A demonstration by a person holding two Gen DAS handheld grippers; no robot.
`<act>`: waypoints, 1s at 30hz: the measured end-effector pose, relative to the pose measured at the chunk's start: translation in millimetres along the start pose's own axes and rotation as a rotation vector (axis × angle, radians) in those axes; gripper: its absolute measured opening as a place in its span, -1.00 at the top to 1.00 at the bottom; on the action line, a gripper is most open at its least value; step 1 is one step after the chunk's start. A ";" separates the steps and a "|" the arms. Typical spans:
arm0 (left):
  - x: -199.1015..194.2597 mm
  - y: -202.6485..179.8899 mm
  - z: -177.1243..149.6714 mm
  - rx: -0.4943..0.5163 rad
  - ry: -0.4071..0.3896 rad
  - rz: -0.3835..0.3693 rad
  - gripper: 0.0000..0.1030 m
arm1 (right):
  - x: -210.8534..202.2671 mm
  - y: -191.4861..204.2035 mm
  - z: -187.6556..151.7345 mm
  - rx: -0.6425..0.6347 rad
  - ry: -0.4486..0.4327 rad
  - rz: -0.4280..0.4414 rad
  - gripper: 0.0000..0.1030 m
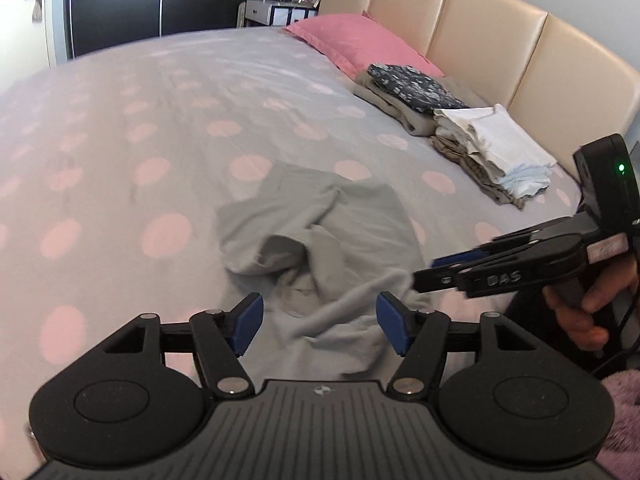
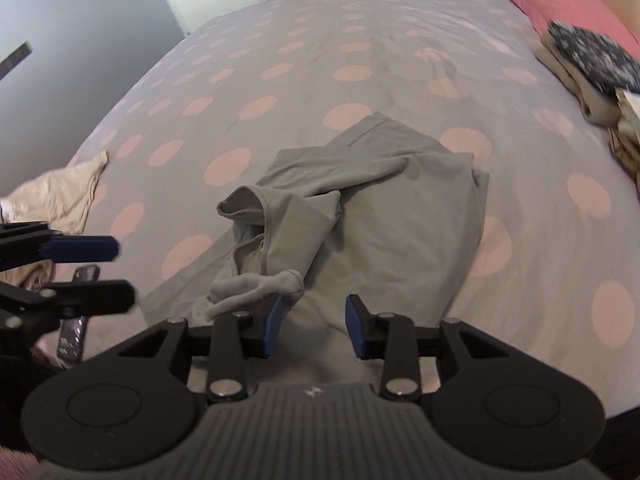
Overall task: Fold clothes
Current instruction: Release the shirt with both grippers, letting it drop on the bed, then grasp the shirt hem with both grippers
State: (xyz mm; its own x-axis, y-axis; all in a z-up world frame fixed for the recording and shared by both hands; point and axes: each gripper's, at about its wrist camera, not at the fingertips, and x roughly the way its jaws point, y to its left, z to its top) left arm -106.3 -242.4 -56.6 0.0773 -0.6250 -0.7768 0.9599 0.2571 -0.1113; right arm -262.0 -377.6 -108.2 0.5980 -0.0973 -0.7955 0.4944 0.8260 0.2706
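Both grippers hover over a crumpled grey garment (image 2: pixel 360 216) at the near edge of a bed (image 1: pixel 120 120) spread with a grey sheet dotted pink; at far left, a cream garment (image 2: pixel 56 196) lies bunched by the bed's edge, a dark phone (image 2: pixel 76 320) near it; the left gripper (image 1: pixel 320 322) has its blue-padded jaws spread wide, nothing between them, just above the grey cloth; the right gripper (image 2: pixel 313 326), a hand (image 1: pixel 580 304) on its handle, also stands apart and empty over the garment's near hem; further right, folded stacks of clothes (image 1: pixel 492 148) sit before a pink pillow (image 1: pixel 360 44) and a beige padded headboard (image 1: pixel 480 24).
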 end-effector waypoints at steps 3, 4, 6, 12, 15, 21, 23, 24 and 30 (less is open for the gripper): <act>0.0 8.7 3.9 0.069 -0.002 0.037 -0.21 | -0.4 -5.1 4.4 0.076 0.000 0.006 0.23; 0.0 11.5 5.2 0.092 -0.003 0.050 -0.21 | -0.5 -6.0 6.3 0.100 0.001 0.009 0.23; 0.0 17.3 7.8 0.138 -0.004 0.074 -0.21 | -1.3 -6.8 9.3 0.145 0.004 0.030 0.22; 19.1 23.5 8.6 0.322 0.009 0.116 -0.12 | 1.6 4.4 9.0 0.205 0.065 0.069 0.10; 38.7 20.7 5.5 0.438 0.024 0.119 -0.06 | 9.1 7.3 7.0 0.228 0.093 0.043 0.10; 78.1 15.1 -0.9 0.669 0.056 0.126 -0.01 | 27.2 6.2 10.8 0.281 0.139 0.017 0.10; 91.2 13.3 -3.1 0.746 0.067 0.127 0.06 | 33.1 5.4 13.0 0.291 0.147 0.006 0.10; 96.5 12.9 -3.7 0.772 0.072 0.127 0.10 | 36.4 4.1 13.9 0.300 0.154 0.001 0.10; 116.7 14.2 -6.6 0.880 0.091 0.097 0.20 | 51.1 -14.4 18.5 0.423 0.213 -0.002 0.10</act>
State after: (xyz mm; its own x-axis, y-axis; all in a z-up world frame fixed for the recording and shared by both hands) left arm -85.5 -306.8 -152.9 0.1831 -0.5595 -0.8084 0.8122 -0.3772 0.4450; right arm -226.9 -404.7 -142.7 0.4759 0.0534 -0.8779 0.7356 0.5229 0.4306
